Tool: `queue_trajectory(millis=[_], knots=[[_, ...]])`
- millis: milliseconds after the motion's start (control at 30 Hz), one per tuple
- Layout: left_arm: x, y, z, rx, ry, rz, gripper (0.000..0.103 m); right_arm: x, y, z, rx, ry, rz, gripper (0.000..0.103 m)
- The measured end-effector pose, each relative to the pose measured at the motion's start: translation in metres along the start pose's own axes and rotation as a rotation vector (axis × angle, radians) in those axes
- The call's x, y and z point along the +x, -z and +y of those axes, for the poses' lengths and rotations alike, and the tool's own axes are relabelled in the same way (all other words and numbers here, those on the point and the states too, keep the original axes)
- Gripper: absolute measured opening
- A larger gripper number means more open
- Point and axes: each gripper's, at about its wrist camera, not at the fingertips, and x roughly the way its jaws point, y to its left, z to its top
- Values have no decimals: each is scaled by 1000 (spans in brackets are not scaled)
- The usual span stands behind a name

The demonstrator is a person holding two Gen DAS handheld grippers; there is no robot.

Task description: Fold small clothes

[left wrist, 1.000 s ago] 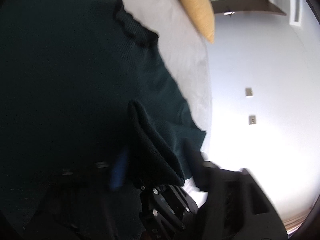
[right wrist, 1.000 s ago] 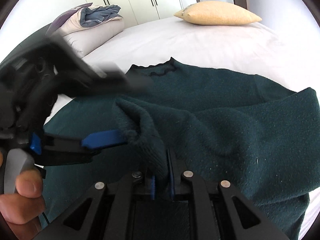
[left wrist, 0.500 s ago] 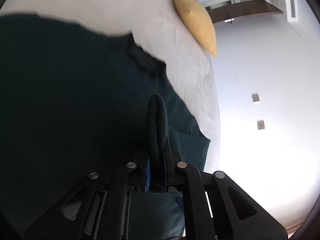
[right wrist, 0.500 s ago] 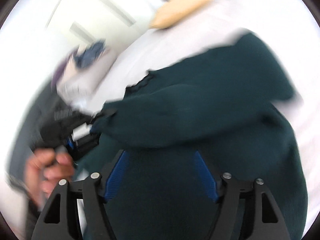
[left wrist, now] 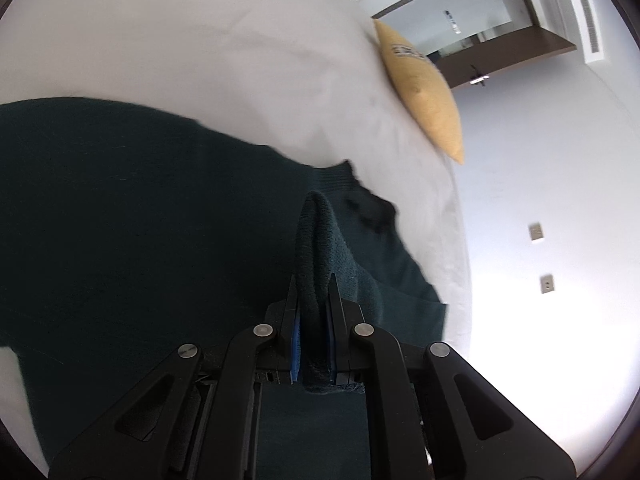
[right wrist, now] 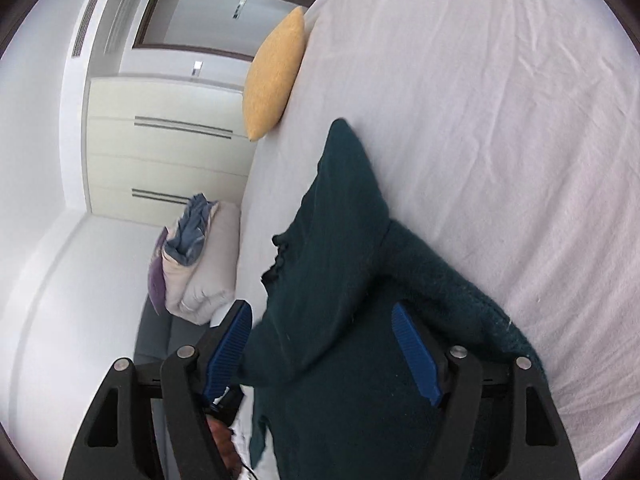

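While the left gripper (left wrist: 313, 312) pinches a raised fold of the dark green sweater (left wrist: 140, 220) at lower centre, the right gripper (right wrist: 326, 344) stands wide apart, holding nothing, over the sweater (right wrist: 340, 320) lying on the white bed (right wrist: 500, 120), a yellow pillow (right wrist: 274, 76) at upper left.

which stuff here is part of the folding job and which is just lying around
In the job:
- sweater, dark green, spread on the bed
- left gripper, shut on a fold of the sweater
- right gripper, open, jaws astride the sweater
- bed, the work surface

Lying about:
- yellow pillow
- bedding pile
- wardrobe
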Motion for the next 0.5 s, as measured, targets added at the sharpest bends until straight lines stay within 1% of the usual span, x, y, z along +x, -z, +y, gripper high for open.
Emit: queue_trajectory(millis=[133,233,300,333,400,433,500], knots=[[18,3,16,-22,-14,7,8,-1,-4,-3,35,-21,-22,75],[41,6,17,-26,-34,13,8,0,-6,-4,33,-18,-24,75],[44,6,23,-34,-27,10,8,2,-7,-4,29,-13,-22,76],[47,8,24,-41,-19,9,8,5,-6,-4,32,-19,-11,79],[48,8,26,-44,-13,6,8,12,-4,-2,42,-47,45,82],[50,8,24,-42,-13,5,8,21,-3,1,43,-45,69,83],[51,9,22,-32,-14,3,8,34,-4,7,40,-46,77,84]])
